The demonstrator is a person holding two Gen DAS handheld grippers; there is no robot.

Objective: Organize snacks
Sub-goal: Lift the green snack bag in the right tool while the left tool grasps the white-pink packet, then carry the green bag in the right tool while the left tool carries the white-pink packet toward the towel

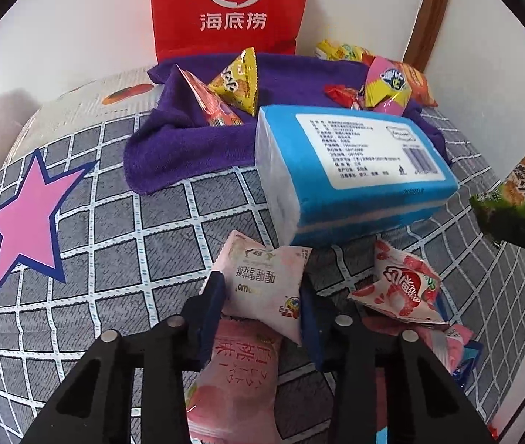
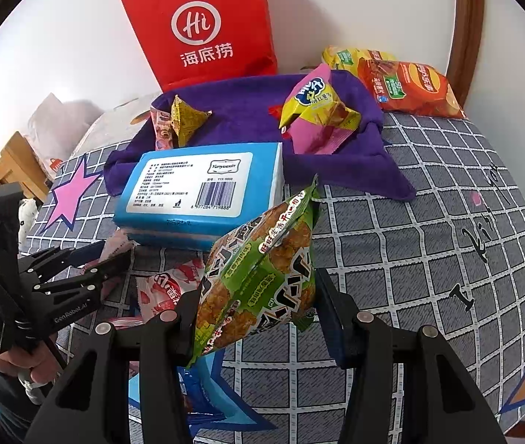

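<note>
Left hand-held gripper [image 1: 262, 307] is clamping a pale pink plastic snack packet [image 1: 266, 281] at lower centre; right hand-held gripper [image 2: 255, 318] is gripping a green crinkly snack bag [image 2: 262, 270]. A few packets are already lying on the purple towel [image 2: 247, 111] at upper centre, more still sitting loose on the checked bed cover [image 1: 114, 259].

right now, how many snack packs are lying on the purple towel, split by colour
yellow: 1, the triangular pack
red: 2, the long pack beside it and the small wrapper
pink and yellow: 1, the puffed pack
total: 4 on the purple towel
</note>
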